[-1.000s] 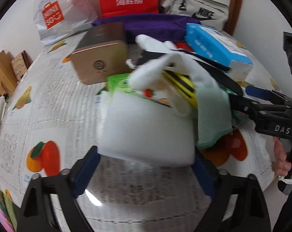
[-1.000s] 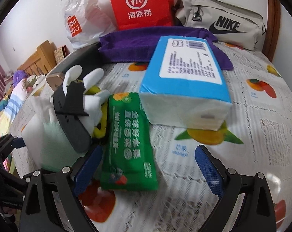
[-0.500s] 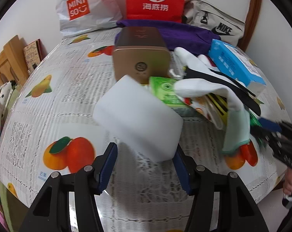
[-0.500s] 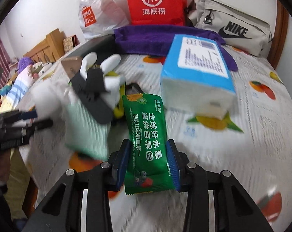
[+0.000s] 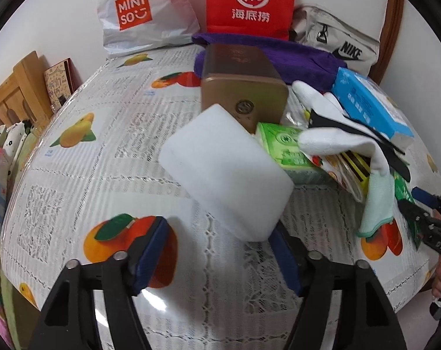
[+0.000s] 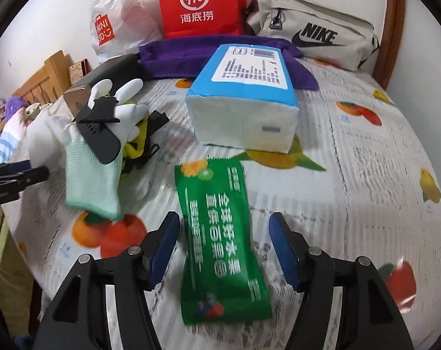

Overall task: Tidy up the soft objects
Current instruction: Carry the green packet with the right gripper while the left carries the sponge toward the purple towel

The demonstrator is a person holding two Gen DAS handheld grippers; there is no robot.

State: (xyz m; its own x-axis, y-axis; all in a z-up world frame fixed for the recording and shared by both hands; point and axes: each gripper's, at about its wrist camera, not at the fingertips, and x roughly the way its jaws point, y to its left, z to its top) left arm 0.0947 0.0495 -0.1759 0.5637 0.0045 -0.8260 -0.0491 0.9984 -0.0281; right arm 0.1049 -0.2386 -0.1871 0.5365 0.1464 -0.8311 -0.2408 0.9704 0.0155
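My left gripper stands open over the fruit-print lace tablecloth; its jaws have just been opening. The white rectangular foam sponge lies tilted ahead of my blue pads, its near corner between them; the left pad is clear of it, and whether the right pad touches it I cannot tell. Just behind the sponge stands a gold metal tin, with a light green tissue pack beside it.

My right gripper is open too, its jaws also just opening. The dark green plastic snack packet lies lengthwise between the pads, neither pressing it. Left of it a white glove with a mint-green cuff drapes over a small heap. Beyond the packet sits a blue-topped pack of white tissues.
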